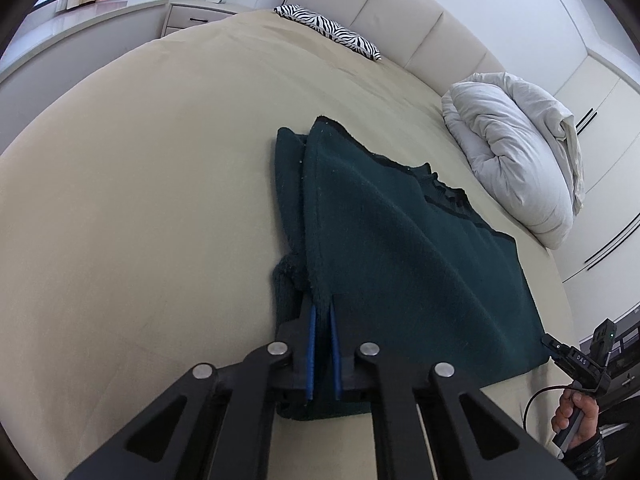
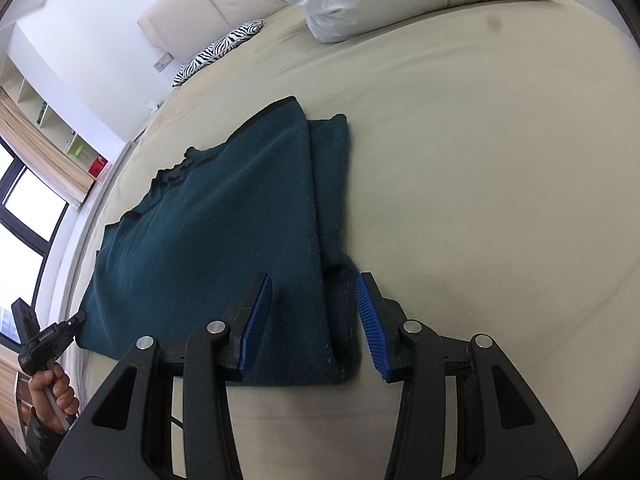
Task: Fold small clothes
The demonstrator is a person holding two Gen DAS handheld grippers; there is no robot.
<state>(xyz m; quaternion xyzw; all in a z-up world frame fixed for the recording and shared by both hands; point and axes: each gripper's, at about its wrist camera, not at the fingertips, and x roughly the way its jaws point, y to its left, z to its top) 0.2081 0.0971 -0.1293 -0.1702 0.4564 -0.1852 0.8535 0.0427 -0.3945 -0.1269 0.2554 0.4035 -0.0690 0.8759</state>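
Risk is slipping: my left gripper (image 1: 322,312) pinches the green garment (image 1: 400,248) hem thinly, my right gripper (image 2: 314,316) straddles its folded edge, unclosed.

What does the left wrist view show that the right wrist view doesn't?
Only the left wrist view: the left gripper up close, shut on the sweater's near hem, plus a bedside drawer unit.

Only the right wrist view: the right gripper, open, straddling the sweater's folded edge, plus a window.

Both: the dark green sweater on the beige bed, the zebra pillow and the white duvet.
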